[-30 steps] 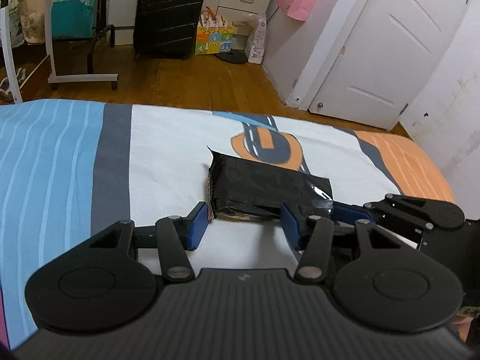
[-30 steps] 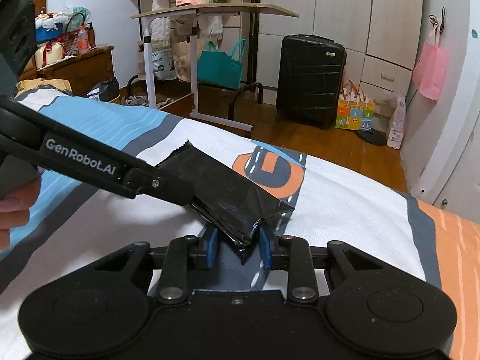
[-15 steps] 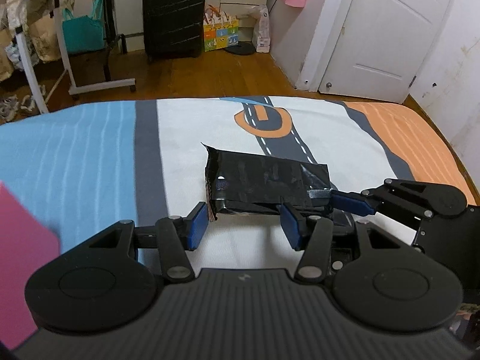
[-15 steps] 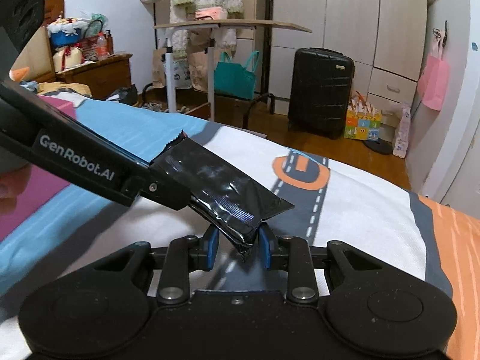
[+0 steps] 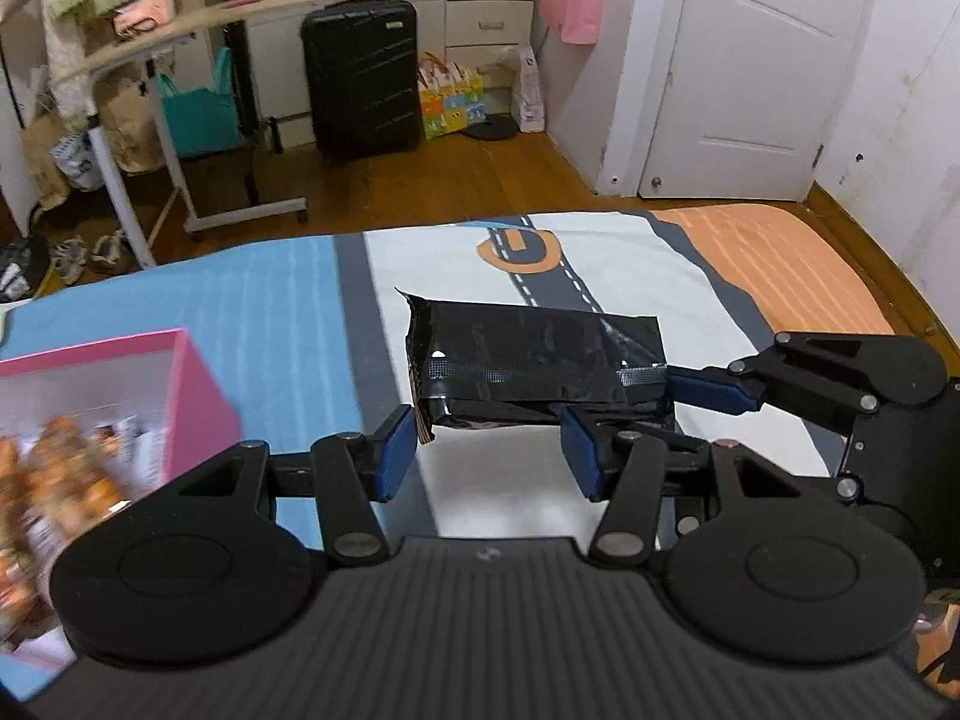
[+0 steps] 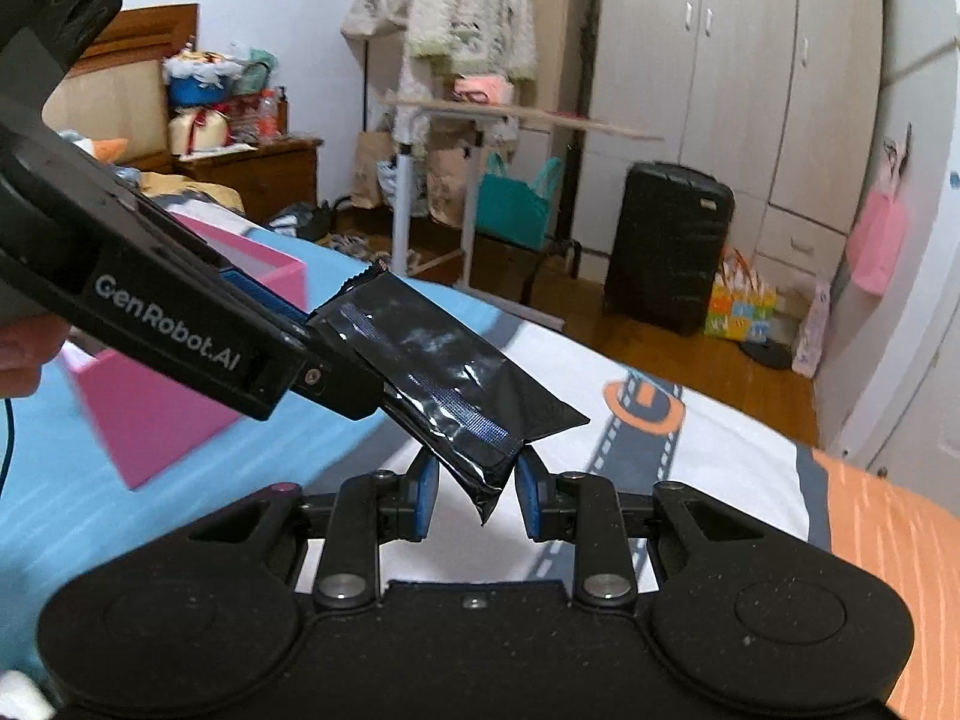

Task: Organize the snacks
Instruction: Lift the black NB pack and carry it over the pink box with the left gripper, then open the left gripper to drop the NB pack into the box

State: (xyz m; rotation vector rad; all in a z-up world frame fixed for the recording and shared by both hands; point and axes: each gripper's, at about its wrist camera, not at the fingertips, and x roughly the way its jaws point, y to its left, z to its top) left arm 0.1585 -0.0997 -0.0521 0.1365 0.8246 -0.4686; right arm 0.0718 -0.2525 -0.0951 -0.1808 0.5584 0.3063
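Note:
A shiny black snack packet (image 5: pixel 534 360) hangs in the air above the bed, carried by both grippers. My left gripper (image 5: pixel 489 450) has its blue pads against the packet's near long side, one at its left end. From the right wrist view the left gripper (image 6: pixel 324 348) clamps the packet (image 6: pixel 444 384) at its far end. My right gripper (image 6: pixel 474 480) is shut on the packet's near corner, and one of its blue fingers (image 5: pixel 708 390) shows at the packet's right end. An open pink box (image 5: pixel 186 396) with blurred orange snack packs sits on the bed to the left.
The bed sheet (image 5: pixel 600 258) is blue, white and orange with a road print. Beyond the bed's edge are wooden floor, a rolling side table (image 5: pixel 180 36), a black suitcase (image 5: pixel 360 72) and a white door (image 5: pixel 762 60). The pink box (image 6: pixel 162 420) lies below the left gripper.
Both grippers have risen and moved left together with the packet still held between them. The bed has dropped away below, and the pink box has come into view.

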